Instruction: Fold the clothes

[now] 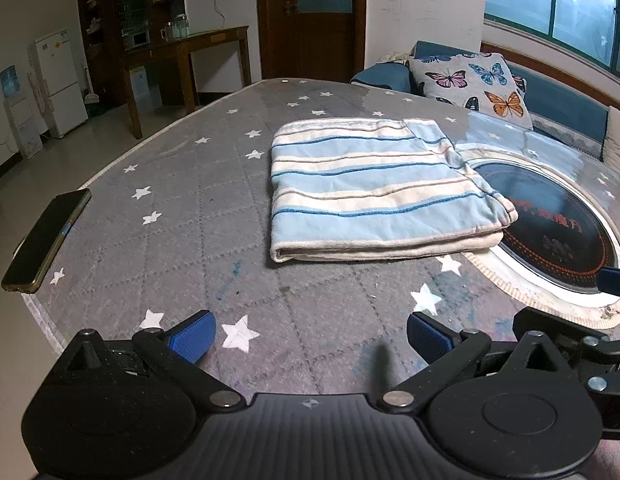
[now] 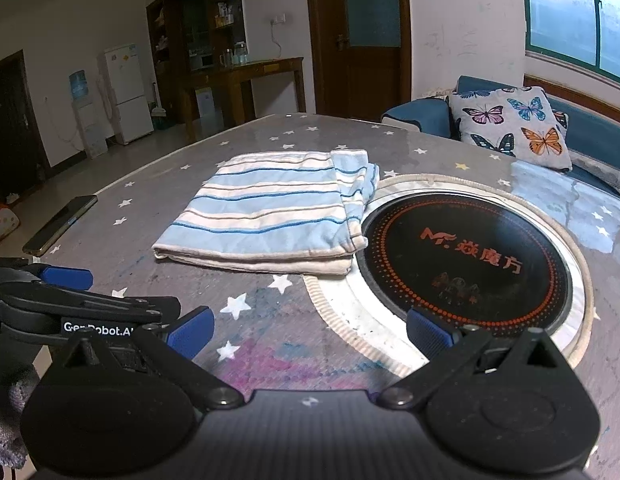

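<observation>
folded striped cloth (image 1: 374, 192) lies beyond both empty, spread grippers.

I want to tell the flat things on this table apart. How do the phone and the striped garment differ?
The phone is dark, glossy and rigid; the striped garment is soft, pale blue and cream. The phone is a single narrow slab; the garment is broader and folded into layers. The phone sits at the table's left edge; the garment lies mid-table, its corner overlapping the round cooktop. Both lie flat, untouched by either hand-held gripper.
</observation>
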The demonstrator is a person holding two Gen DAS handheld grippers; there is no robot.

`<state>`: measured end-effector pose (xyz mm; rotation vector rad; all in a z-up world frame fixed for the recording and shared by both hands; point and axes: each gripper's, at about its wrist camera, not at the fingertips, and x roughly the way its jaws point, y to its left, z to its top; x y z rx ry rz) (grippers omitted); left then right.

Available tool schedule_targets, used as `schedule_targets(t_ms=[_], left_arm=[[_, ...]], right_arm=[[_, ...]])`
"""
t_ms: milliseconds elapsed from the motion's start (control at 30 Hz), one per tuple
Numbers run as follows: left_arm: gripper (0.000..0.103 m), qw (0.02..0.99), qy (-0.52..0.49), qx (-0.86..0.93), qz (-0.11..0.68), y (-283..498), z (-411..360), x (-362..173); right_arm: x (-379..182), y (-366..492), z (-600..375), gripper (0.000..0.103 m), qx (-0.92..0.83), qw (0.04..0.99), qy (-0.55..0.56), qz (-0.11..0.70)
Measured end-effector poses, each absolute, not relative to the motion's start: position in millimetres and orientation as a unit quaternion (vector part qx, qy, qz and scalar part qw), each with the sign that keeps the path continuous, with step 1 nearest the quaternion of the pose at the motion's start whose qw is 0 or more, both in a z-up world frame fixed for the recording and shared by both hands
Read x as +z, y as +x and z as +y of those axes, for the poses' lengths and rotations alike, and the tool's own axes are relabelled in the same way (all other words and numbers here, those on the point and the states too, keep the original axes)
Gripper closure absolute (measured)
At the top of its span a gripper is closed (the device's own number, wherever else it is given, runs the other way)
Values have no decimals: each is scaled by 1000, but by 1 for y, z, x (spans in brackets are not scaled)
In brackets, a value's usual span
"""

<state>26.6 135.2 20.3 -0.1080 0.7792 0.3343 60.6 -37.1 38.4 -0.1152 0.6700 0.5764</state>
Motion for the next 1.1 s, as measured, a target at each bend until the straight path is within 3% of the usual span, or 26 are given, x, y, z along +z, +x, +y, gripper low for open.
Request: schedule_targets(t_ms=[1100], left_arm=[[0, 906, -52, 157, 389, 34, 128, 15]], right_arm=[[33, 64, -39, 0, 271, 902, -48, 334]])
